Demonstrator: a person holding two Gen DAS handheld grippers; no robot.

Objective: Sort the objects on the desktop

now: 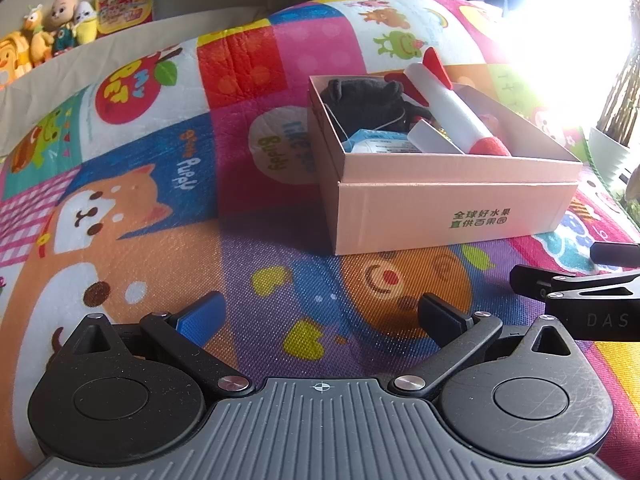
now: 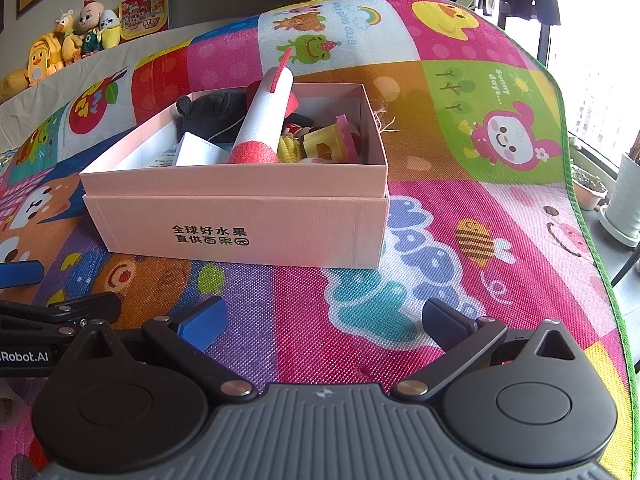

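Black linkage arms and grey ribbed housing nearest the lens in both views; left claw spread wide, nothing between the blue pad and the black pad, hovering low over the colourful cartoon-print foam mat covering the desk. Right claw same: fingers apart, empty, parked just beside the left one, each visible at the edge of the other's view

Judgement: both sit back from the load because nothing loose remains on the mat in front of them, so sorting looks about finished, or they're staged for another pick that is out of frame

Next out, pink cardboard box with green Chinese print, seated in its upturned lid, lying flat on the mat. It holds the sorted items:
- white foam rocket with red nose and fins, propped tilted on the heap, tail over the rim, probably too long to lie flat
- black plush toy at the far-left corner
- white and blue cartons near the front wall
- yellow plastic toy pieces on the right side

Farthest: row of stuffed toys against the wall, apart from the mat, likely not part of the job
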